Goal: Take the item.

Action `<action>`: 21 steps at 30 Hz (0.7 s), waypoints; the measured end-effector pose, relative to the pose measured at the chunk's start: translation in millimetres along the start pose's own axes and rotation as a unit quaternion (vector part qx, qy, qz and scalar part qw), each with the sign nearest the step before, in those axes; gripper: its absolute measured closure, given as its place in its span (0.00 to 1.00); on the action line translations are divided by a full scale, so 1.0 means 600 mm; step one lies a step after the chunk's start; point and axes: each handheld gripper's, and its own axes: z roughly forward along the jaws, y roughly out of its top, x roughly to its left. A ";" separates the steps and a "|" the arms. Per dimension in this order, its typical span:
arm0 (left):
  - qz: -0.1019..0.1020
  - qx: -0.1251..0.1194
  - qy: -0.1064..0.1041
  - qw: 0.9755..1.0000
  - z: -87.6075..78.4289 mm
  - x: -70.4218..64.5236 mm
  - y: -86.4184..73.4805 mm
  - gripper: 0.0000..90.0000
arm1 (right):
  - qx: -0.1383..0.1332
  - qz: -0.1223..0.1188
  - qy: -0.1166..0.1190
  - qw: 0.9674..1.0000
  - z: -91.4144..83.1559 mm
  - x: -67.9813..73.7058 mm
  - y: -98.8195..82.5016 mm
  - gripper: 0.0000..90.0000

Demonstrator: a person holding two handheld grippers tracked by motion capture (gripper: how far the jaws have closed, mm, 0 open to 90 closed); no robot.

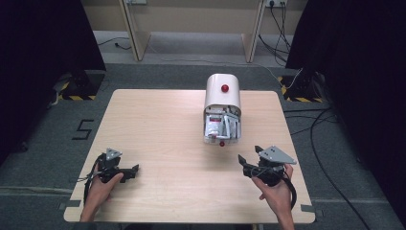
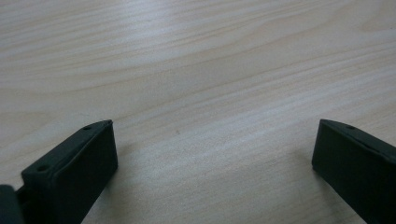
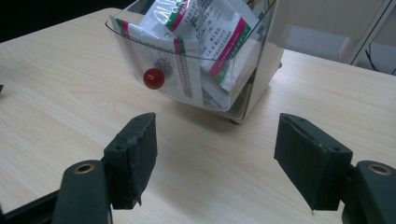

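The pale wood-grain table (image 1: 158, 124) stands on grey carpet, with black curtains at both sides. The white, round-topped dispenser (image 1: 222, 91) stands at the far centre, its clear plastic drawer (image 3: 187, 70) with a red knob (image 3: 153, 78) tilted open, holding glossy sachets (image 3: 205, 32). Left gripper (image 1: 135, 170) and right gripper (image 1: 244, 163) have jaws wide apart and empty, the right facing the drawer.

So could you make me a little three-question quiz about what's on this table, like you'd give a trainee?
1. True or false: the clear drawer of the white container is tipped open.
2. What fills the drawer: A) packets, B) screws, C) fruit?
3. What colour is the drawer's knob?

Key: 1 true. 2 A. 3 red.
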 end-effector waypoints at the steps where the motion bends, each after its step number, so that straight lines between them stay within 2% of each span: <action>1: 0.000 0.000 0.000 1.000 0.000 0.000 0.000 0.00 | 0.000 0.000 0.000 1.000 0.000 0.000 0.000 0.34; 15: 0.000 0.000 0.000 1.000 0.000 0.000 0.000 0.00 | -0.005 0.001 -0.002 1.000 -0.003 0.002 0.020 0.36; 21: 0.000 0.000 0.000 1.000 0.000 0.000 0.000 0.00 | -0.012 -0.006 -0.002 1.000 -0.005 0.007 0.036 0.36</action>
